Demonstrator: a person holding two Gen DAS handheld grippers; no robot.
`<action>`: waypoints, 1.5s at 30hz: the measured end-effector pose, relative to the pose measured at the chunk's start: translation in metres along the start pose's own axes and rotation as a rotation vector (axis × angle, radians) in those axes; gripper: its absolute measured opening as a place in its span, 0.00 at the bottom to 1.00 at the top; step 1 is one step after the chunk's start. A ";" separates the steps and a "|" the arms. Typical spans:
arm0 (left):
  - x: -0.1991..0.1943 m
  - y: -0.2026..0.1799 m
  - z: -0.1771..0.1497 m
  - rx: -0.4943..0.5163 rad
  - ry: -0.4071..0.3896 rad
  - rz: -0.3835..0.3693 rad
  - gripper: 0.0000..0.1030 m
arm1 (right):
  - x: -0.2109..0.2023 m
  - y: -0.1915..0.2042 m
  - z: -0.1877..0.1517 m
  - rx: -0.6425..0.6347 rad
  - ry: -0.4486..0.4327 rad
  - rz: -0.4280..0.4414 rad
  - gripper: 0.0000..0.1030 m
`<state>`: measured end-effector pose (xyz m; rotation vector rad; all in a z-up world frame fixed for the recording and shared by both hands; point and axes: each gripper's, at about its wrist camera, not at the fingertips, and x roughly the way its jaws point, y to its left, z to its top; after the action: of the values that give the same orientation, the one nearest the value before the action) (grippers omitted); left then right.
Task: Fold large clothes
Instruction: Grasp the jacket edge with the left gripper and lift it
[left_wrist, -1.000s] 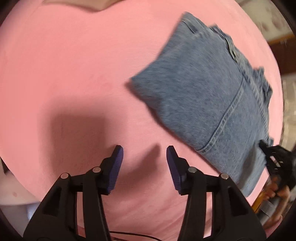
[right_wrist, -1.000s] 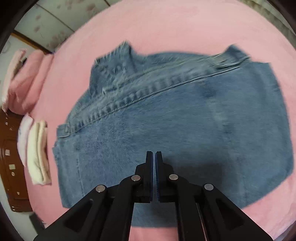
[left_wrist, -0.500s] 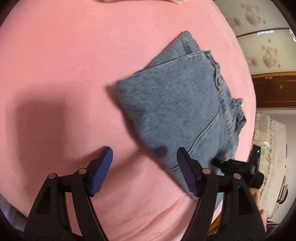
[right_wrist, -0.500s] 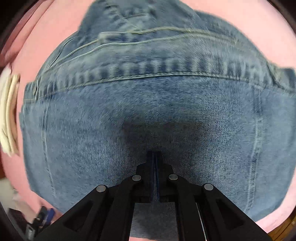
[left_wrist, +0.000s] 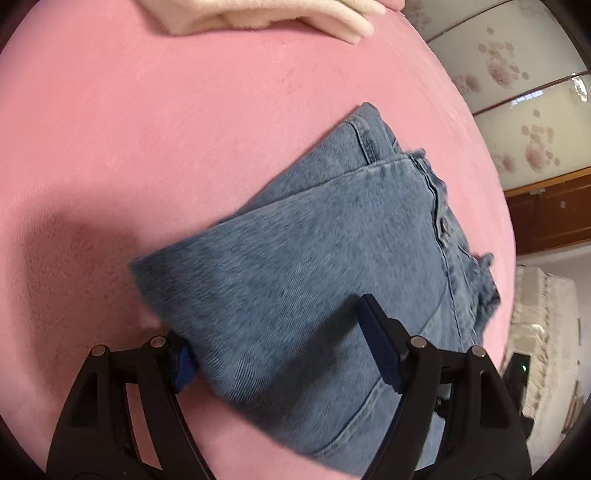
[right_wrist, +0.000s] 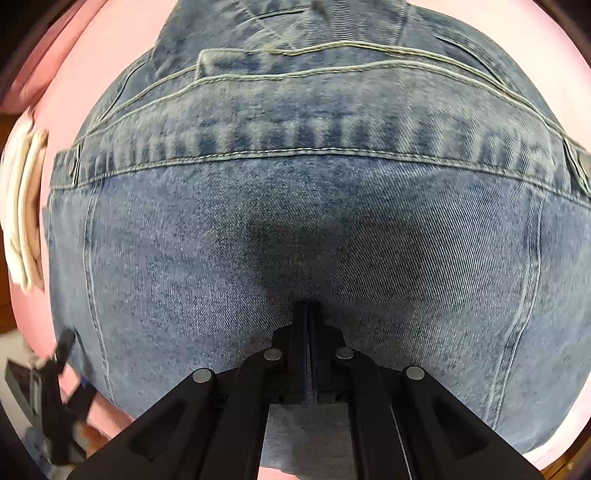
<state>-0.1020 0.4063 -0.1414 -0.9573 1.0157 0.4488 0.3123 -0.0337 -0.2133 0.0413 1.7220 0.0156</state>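
Folded blue jeans (left_wrist: 332, 258) lie on a pink bed cover (left_wrist: 147, 129). My left gripper (left_wrist: 277, 347) is open wide, its jaws set around the near folded edge of the jeans; the left pad is partly hidden under the denim. In the right wrist view the jeans (right_wrist: 295, 203) fill the frame, waistband at the top. My right gripper (right_wrist: 307, 310) is shut, its tips pressing down on the denim, with nothing held between them.
Folded cream cloth (left_wrist: 266, 14) lies at the far edge of the bed; it also shows at the left in the right wrist view (right_wrist: 26, 221). A wooden cabinet (left_wrist: 546, 218) and patterned wall panels stand at the right. The left gripper (right_wrist: 59, 398) shows at lower left.
My left gripper has moved right and forward until its open jaws straddle the jeans' folded edge. My right gripper has come down close onto the denim, staying shut.
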 end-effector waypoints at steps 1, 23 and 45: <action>-0.001 -0.002 0.000 -0.008 -0.016 0.010 0.63 | 0.002 0.005 -0.001 0.003 -0.004 -0.005 0.02; -0.063 -0.042 -0.013 0.134 -0.103 -0.026 0.07 | -0.007 0.042 -0.043 -0.045 -0.108 -0.083 0.02; -0.104 -0.125 -0.051 0.593 -0.207 0.057 0.06 | -0.037 0.026 -0.108 -0.056 -0.203 -0.085 0.02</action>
<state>-0.0900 0.3071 -0.0032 -0.3445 0.9126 0.2606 0.2119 -0.0081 -0.1591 -0.0695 1.5185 -0.0028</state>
